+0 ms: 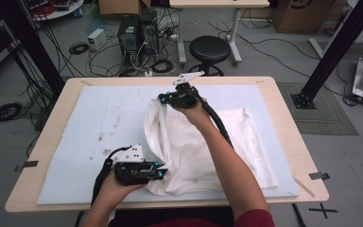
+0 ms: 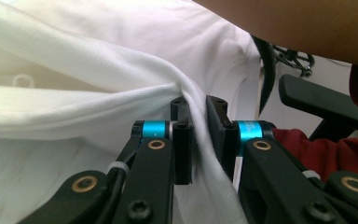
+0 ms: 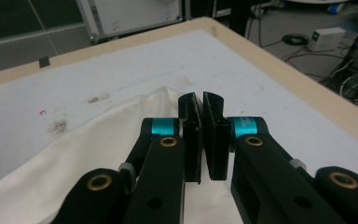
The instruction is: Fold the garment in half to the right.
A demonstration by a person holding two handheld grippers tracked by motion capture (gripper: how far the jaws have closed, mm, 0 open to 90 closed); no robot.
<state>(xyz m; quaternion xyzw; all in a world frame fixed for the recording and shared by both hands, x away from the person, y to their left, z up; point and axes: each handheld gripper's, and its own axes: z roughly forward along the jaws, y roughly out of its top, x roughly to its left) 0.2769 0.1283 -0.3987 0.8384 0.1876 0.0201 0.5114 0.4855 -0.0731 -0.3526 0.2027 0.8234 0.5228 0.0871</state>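
Observation:
A white cloth garment (image 1: 194, 151) lies crumpled on the white mat (image 1: 99, 118), with its left part raised into a fold. My left gripper (image 1: 163, 172) is at the cloth's near left edge, shut on a bunched ridge of the fabric. In the left gripper view the cloth (image 2: 98, 70) runs between the pressed pads of the left gripper (image 2: 198, 105). My right gripper (image 1: 163, 98) is at the far side and holds the cloth's upper corner off the mat. In the right gripper view the right gripper (image 3: 201, 100) has its jaws together, with the cloth (image 3: 74, 154) hanging below them.
The mat covers most of a wooden table (image 1: 283, 104) and carries some brown stains (image 1: 106, 137) on its left half. A black stool (image 1: 209, 49), computer cases (image 1: 137, 33) and loose cables stand on the floor beyond the far edge.

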